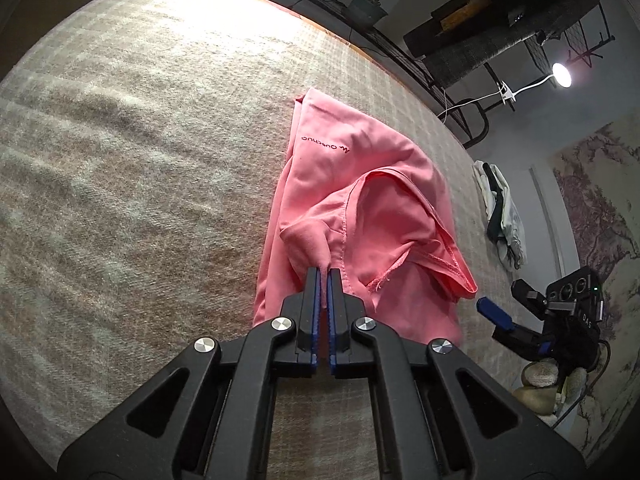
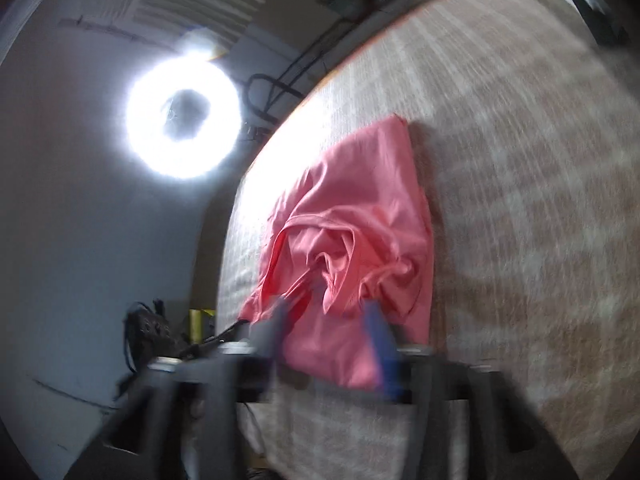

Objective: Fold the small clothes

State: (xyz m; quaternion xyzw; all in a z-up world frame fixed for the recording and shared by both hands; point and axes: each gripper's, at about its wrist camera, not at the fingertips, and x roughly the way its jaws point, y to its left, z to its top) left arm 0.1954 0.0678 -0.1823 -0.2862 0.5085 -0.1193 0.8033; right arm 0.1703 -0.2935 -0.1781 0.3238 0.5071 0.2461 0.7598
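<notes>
Pink shirt (image 1: 352,208) pinched by left gripper (image 1: 323,276); right gripper (image 2: 328,312) wide; spare clothes (image 1: 502,216) nearby.

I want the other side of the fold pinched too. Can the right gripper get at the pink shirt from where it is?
Probably yes. The right gripper is open with the pink shirt lying just ahead of its fingers, nothing between them. The left gripper pinches another part, off to the side. The right view is blurred, so contact is unclear.

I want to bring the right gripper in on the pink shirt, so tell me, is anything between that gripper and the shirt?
Nothing visible. The right gripper is open, with the pink shirt right in front of its fingers on the plaid blanket. The left gripper is shut on a pinch of the shirt, off to the side.
</notes>
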